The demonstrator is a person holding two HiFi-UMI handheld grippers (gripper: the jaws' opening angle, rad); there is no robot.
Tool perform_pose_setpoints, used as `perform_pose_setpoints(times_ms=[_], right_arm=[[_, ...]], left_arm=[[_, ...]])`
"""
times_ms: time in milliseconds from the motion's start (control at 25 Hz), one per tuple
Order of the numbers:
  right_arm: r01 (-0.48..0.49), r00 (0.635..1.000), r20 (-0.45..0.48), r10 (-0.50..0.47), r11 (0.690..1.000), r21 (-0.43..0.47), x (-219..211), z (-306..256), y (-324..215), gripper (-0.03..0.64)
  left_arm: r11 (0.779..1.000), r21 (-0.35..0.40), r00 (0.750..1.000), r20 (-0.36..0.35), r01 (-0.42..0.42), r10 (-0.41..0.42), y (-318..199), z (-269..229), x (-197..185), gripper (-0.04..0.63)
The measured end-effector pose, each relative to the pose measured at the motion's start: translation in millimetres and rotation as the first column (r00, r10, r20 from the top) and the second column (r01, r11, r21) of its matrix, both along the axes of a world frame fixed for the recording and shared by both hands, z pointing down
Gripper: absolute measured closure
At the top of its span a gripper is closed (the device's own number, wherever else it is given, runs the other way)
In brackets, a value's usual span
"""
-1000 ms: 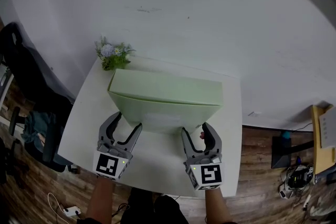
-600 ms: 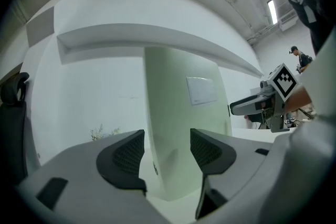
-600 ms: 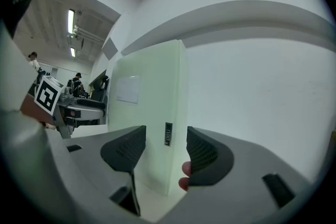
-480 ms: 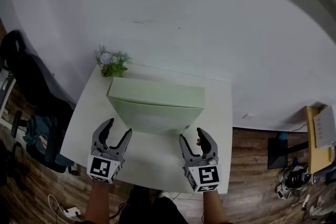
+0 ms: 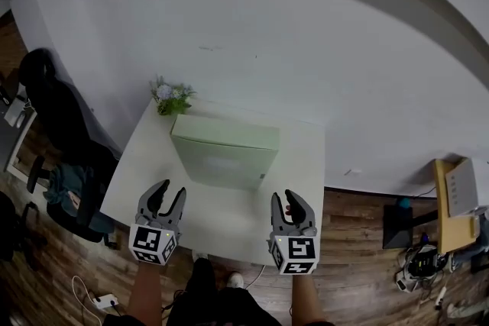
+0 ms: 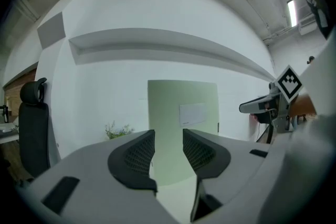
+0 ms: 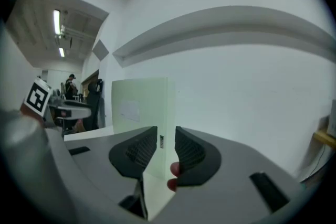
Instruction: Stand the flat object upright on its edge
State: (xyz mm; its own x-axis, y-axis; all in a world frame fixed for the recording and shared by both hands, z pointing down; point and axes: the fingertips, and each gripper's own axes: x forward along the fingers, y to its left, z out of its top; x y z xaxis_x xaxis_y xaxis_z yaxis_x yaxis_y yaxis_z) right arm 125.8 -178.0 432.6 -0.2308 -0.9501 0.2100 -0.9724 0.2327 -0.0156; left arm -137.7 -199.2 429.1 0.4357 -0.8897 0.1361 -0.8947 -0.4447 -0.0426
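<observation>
Left claw (image 5: 169,193) at lower left of the head view: jaws partly apart, just been closing, nothing between the pads, only the far box seen through the gap. Right claw (image 5: 286,198) at lower centre-right: jaws closer together, likewise just been closing, likewise gripping nothing. Both held over the near edge of the white counter (image 5: 229,217), well apart from each other, pointing toward the top of the frame. Beyond them, touched by neither, pale green flat box (image 5: 224,153) standing upright on its edge at the middle of the counter, broad face toward the claws. On that face, a white label (image 5: 216,162). In the right gripper view, the box's vertical corner lined up with the gap between the jaws. At the counter's far left corner, just beside the box's upper left end, a small bunch of flowers (image 5: 172,97) against the white wall (image 5: 306,50). Off the counter at the left of the frame, a black office chair (image 5: 53,107) on wooden floor (image 5: 359,233)
</observation>
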Motion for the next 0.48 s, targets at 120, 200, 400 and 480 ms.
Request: perform_pose_setpoints(times_ms=[120, 200, 400, 480], right_arm=[[-0.019, 1.0, -0.002, 0.019, 1.0, -0.003, 4, -11, 6, 0.521], [-0.025, 0.999, -0.021, 0.025, 1.0, 0.002, 5, -19, 12, 0.535], [-0.016, 1.0, 0.016, 0.016, 1.0, -0.006, 4, -26, 21, 0.553], [-0.016, 1.0, -0.003, 0.016, 1.0, -0.002, 4, -28, 23, 0.564]], left_arm=[[1.0, 0.008, 1.0, -0.009, 0.012, -0.012, 10, -14, -1, 0.437], [1.0, 0.015, 1.0, 0.006, 0.013, -0.013, 16, -20, 0, 0.459], [0.999, 0.037, 1.0, 0.007, 0.02, -0.02, 25, -39, -2, 0.486], [0.998, 0.047, 0.999, 0.007, 0.031, -0.032, 29, -46, -4, 0.508]])
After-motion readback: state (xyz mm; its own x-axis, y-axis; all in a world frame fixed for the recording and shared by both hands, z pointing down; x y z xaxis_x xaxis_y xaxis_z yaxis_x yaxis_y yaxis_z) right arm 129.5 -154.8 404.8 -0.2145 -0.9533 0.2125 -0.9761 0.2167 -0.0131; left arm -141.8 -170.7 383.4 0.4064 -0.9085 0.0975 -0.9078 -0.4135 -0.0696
